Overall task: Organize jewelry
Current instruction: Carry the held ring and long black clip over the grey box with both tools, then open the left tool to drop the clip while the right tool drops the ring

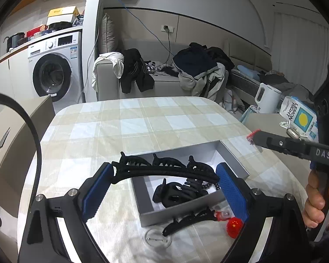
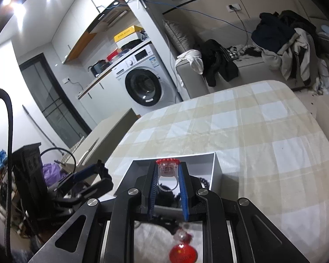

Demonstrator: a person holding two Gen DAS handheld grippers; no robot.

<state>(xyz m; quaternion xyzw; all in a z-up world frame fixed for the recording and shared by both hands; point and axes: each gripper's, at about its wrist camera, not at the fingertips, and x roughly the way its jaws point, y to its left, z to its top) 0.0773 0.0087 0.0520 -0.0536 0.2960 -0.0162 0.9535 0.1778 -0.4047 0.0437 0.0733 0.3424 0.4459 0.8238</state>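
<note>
My left gripper (image 1: 164, 173) holds a black headband (image 1: 164, 171) stretched between its blue pads, just above the grey open box (image 1: 142, 195). The box holds several black hair claws (image 1: 177, 191). My right gripper (image 2: 167, 166) is shut on a clear plastic ring with a red top (image 2: 167, 167), above the box (image 2: 217, 168). It also shows in the left wrist view (image 1: 253, 135) at the right. A black hair clip (image 1: 186, 222), a red ball charm (image 1: 234, 226) and a clear round badge (image 1: 156, 237) lie on the table in front of the box.
The table (image 1: 142, 120) has a checked beige cloth. A white kettle (image 1: 267, 98) and a lemon drink carton (image 1: 298, 116) stand on a side surface to the right. A sofa with clothes (image 1: 197, 65) and a washing machine (image 1: 54, 68) stand behind.
</note>
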